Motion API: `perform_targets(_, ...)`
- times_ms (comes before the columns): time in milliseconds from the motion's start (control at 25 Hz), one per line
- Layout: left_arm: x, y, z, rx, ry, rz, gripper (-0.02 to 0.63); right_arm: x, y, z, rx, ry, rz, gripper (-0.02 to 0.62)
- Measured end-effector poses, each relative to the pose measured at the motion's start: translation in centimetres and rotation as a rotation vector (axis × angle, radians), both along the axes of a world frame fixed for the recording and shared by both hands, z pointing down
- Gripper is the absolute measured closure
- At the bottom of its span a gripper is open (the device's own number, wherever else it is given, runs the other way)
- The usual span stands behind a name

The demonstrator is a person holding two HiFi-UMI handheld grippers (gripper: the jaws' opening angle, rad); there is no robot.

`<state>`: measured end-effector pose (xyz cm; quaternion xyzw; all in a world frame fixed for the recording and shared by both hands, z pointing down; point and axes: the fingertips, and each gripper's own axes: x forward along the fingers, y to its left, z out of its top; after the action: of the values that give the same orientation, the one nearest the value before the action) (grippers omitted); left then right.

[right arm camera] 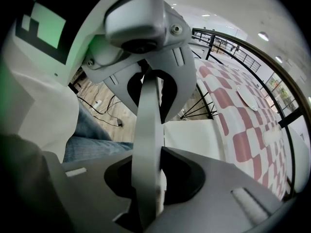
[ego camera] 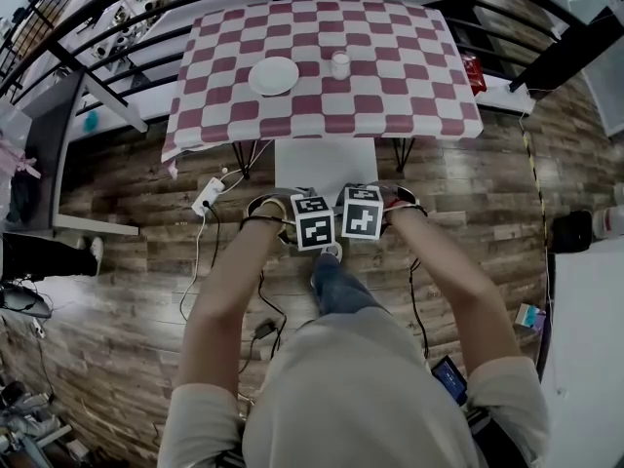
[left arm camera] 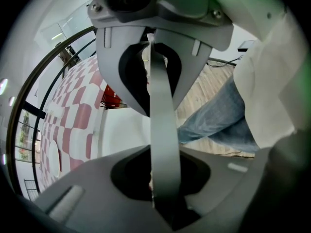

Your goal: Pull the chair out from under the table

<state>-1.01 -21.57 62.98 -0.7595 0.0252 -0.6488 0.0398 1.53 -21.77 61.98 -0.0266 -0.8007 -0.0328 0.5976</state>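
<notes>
The white chair (ego camera: 325, 167) stands at the near edge of the table with the red-and-white checked cloth (ego camera: 322, 57), its seat showing just in front of the cloth. Both grippers sit side by side on top of its backrest, pointing down. My left gripper (ego camera: 312, 232) is shut on the thin backrest edge (left arm camera: 163, 130), which runs as a pale band between its jaws. In the same way my right gripper (ego camera: 363, 224) is shut on the backrest edge (right arm camera: 146, 144). The white seat (right arm camera: 194, 135) lies beyond the jaws. The marker cubes hide the fingertips in the head view.
A white plate (ego camera: 273, 75) and a small cup (ego camera: 339, 63) stand on the cloth. A power strip (ego camera: 209, 196) and cables lie on the wooden floor to the left. My jeans leg (ego camera: 336, 281) is just behind the chair. A black railing (ego camera: 117, 13) curves round the table.
</notes>
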Motion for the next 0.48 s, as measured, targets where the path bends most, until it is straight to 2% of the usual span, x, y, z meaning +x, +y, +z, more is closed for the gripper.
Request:
perform_targets(120, 0.0, 1.1, -0.3, -0.027, 0.001, 0.001, 0.526, 0.0, 1.1, -0.3, -0.020, 0.000, -0.021, 0.520)
perform_targets(480, 0.0, 2.6, -0.2, -0.001, 0.005, 0.002, 0.526, 0.0, 2.7, -0.3, -0.012, -0.011, 0.005, 0.520)
